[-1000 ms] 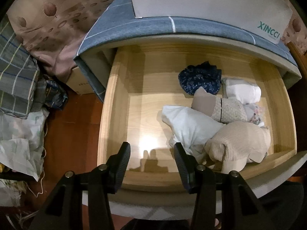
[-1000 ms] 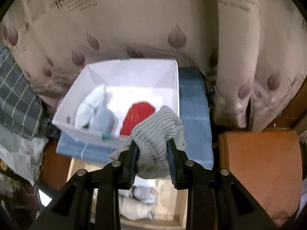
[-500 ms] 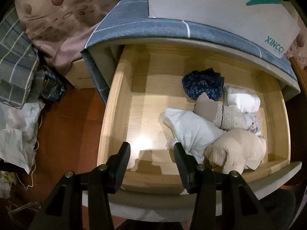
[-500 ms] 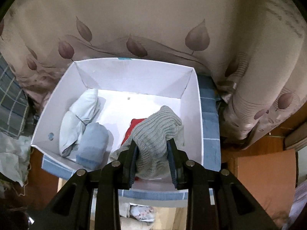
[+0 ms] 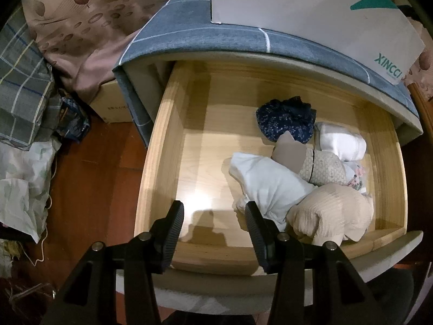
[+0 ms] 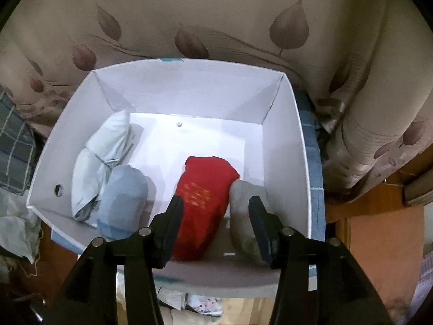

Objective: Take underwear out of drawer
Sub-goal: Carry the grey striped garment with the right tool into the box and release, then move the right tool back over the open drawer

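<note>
The wooden drawer (image 5: 151, 168) stands pulled out. In its right half lie several rolled underwear pieces: a navy dotted one (image 5: 286, 120), a white roll (image 5: 341, 140), a patterned beige one (image 5: 322, 165), a white one (image 5: 268, 184) and a cream ribbed one (image 5: 333, 211). My left gripper (image 5: 213, 211) hangs open over the drawer's near left floor, holding nothing. My right gripper (image 6: 215, 203) is over the white box (image 6: 189, 89) with its jaws opening. The grey ribbed underwear (image 6: 243, 216) lies loose in the box beside the right finger, next to a red piece (image 6: 203, 205).
Two pale blue pieces (image 6: 102, 157) (image 6: 121, 200) lie in the box's left side. The box stands on a blue checked cover (image 5: 216, 38) over the cabinet. A leaf-print curtain (image 6: 216, 13) hangs behind. A cardboard box (image 5: 111, 100) and piled cloth (image 5: 21, 94) sit left of the drawer.
The right gripper moved forward and down over the white box, then spread its jaws; the grey underwear dropped from them into the box. The left gripper stayed open over the drawer.
</note>
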The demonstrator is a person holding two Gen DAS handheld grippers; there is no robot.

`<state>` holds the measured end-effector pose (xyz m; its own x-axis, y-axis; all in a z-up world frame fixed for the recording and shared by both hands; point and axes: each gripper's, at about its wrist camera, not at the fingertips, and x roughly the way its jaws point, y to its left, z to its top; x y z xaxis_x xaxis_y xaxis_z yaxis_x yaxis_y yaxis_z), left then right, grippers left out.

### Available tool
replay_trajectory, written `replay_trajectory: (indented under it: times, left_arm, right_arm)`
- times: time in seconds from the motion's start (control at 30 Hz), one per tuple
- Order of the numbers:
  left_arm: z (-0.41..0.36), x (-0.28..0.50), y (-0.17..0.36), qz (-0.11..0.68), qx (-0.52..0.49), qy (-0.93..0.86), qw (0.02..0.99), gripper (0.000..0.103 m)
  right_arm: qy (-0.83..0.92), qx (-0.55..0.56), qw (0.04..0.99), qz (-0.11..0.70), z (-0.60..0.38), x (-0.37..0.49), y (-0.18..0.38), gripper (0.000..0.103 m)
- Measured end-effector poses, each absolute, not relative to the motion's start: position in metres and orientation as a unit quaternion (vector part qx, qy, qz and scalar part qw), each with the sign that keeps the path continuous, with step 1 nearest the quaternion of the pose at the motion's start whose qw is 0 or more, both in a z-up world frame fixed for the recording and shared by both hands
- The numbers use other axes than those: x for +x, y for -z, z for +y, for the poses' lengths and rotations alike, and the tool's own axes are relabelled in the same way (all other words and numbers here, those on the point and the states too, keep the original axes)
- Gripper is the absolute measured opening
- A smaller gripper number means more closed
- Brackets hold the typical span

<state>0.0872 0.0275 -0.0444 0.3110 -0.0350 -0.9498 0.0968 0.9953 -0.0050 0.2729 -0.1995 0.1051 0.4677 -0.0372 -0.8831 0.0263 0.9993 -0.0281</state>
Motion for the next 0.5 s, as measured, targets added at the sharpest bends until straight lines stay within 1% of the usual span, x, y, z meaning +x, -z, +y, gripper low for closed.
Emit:
replay_trajectory:
  times: [0.17,0.27,0.33,0.43,0.5]
  left_arm:
    - [0.032,0.088,0.045,0.588,0.012,0.036,0.808,0.048]
    - [0.034,0.089,0.044,0.588,0.005,0.034,0.808,0.048]
    - [0.036,0.089,0.044,0.588,0.002,0.03,0.809,0.048]
    - [0.038,0.089,0.044,0.587,-0.005,0.026,0.809,0.048]
    - [0.04,0.089,0.043,0.586,-0.01,0.023,0.81,0.048]
  right_arm:
    - [-0.036,-0.001,0.854,0.52,-0.195,0.235,-0.121,0.048]
    - [-0.062,-0.017,0.848,0.526,-0.19,0.205,-0.122,0.053]
    - [-0.077,-0.029,0.84,0.537,-0.185,0.186,-0.116,0.056]
    - [-0.097,-0.045,0.822,0.559,-0.177,0.16,-0.096,0.056]
    - [-0.108,-0.053,0.804,0.583,-0.168,0.149,-0.074,0.056]
